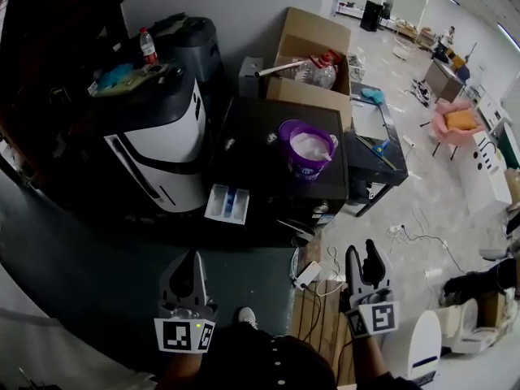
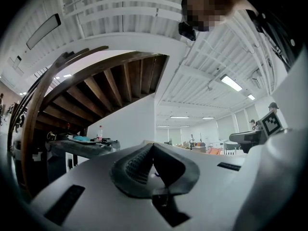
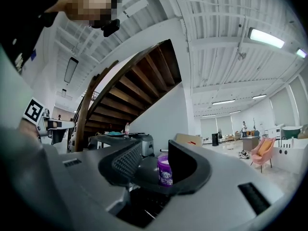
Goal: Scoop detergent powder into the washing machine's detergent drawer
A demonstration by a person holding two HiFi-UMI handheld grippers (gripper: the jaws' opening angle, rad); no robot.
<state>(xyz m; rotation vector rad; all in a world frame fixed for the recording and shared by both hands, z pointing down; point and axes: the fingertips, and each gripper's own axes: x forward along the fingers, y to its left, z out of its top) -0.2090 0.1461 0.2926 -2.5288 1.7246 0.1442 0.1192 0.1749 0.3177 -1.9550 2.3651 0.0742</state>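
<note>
Tub [image 1: 301, 167], purple, label [image 3: 166, 177] illegible

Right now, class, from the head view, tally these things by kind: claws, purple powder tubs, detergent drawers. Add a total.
Claws: 2 (left claw, right claw)
Purple powder tub: 1
Detergent drawer: 1
Total: 4
</note>
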